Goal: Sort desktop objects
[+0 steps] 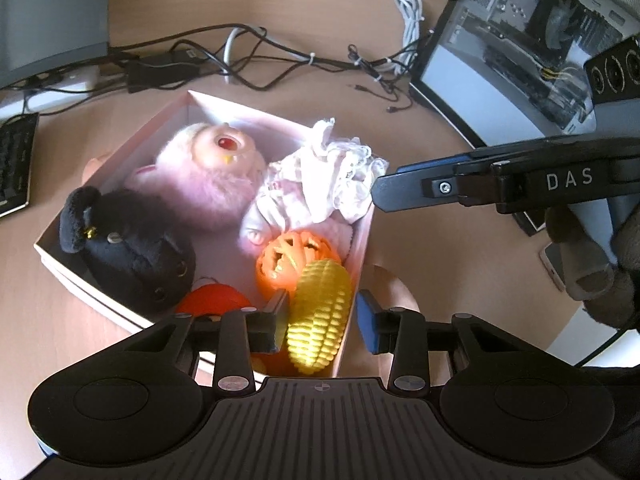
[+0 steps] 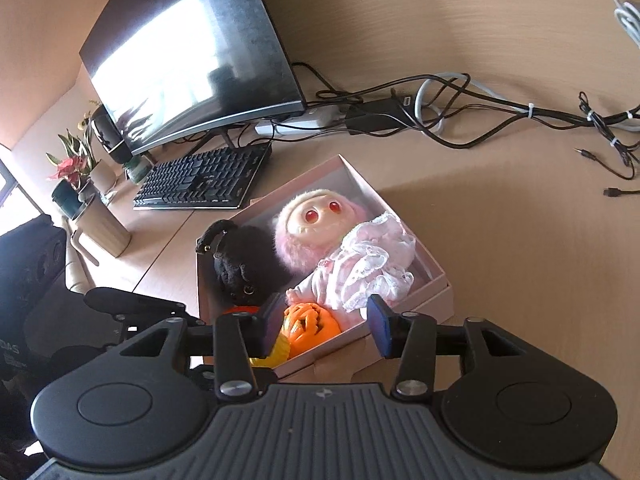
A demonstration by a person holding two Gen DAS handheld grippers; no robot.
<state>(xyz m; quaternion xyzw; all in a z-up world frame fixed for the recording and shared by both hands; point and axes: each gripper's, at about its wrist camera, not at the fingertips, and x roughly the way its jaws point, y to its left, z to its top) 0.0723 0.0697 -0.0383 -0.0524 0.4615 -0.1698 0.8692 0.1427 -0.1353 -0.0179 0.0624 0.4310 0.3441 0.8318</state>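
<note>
A pale pink open box sits on the wooden desk. Inside it lie a pink furry doll in a lace dress, a black plush toy, an orange pumpkin, a yellow corn cob and a red item. My left gripper hangs open over the box's near corner, and the corn shows between its fingers. My right gripper is open and holds nothing, above the box's near edge, with the pumpkin and doll beyond it. From the right, the right gripper reaches in beside the doll.
Tangled black and white cables and a power strip run behind the box. A curved monitor and a black keyboard stand to the left, with potted plants and a wooden holder. A glass-sided computer case stands at the right, and a phone lies near it.
</note>
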